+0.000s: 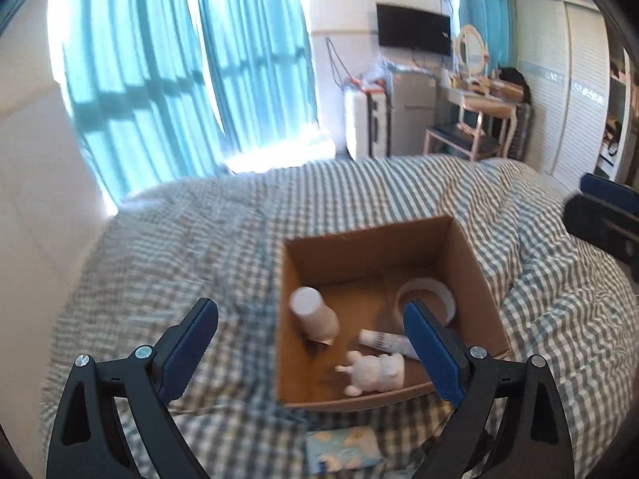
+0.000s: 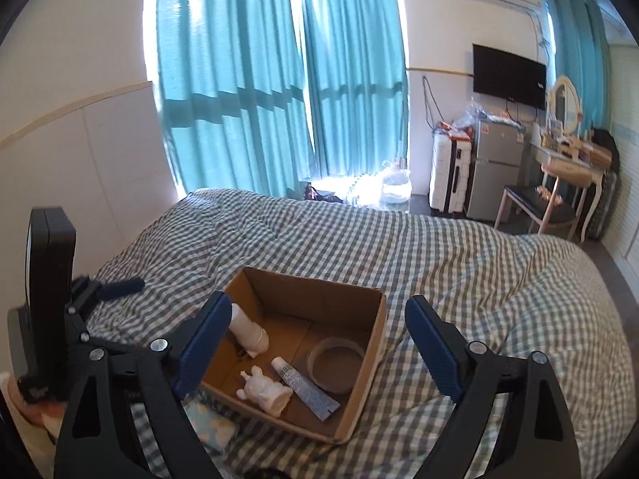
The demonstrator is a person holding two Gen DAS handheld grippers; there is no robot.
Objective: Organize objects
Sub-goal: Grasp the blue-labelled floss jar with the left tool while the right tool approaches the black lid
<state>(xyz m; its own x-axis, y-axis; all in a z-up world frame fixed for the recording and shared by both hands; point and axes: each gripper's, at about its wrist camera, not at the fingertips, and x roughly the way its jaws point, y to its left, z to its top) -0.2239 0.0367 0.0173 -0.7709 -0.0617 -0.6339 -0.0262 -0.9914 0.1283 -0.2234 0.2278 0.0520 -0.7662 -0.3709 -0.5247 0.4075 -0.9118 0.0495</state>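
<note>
Your left gripper (image 1: 309, 343) was spread wide and held nothing; its right pad overlapped the box interior in the left wrist view, and its left pad stood over the bedcover. Your right gripper (image 2: 319, 343) was likewise spread wide and empty, with the cardboard box (image 2: 361, 349) framed between its two pads.

The box sat open-topped on the checked bedcover (image 2: 459, 263) of the bed. Four items lay inside it:

1. A white bottle (image 2: 249, 329) lay on its side at 10 o'clock on the box floor in the right wrist view, partly hidden by the left pad.
2. A white animal figurine (image 2: 265, 393) lay on its side at 7 o'clock, near the front wall.
3. A tube (image 2: 303, 389) lay flat just beside the figurine, toward the box centre, its cap pointing to the rear.
4. A round clear lid or dish (image 2: 335, 365) rested at 3 o'clock against the right wall.

A light blue patterned packet (image 1: 343, 449) lay on the bedcover outside the box, just beside its front wall at 6 o'clock in the left wrist view.

In the right wrist view your left gripper showed at 9 o'clock, well apart from the box. Teal curtains (image 2: 279, 92) hung behind the bed at 12 o'clock.
</note>
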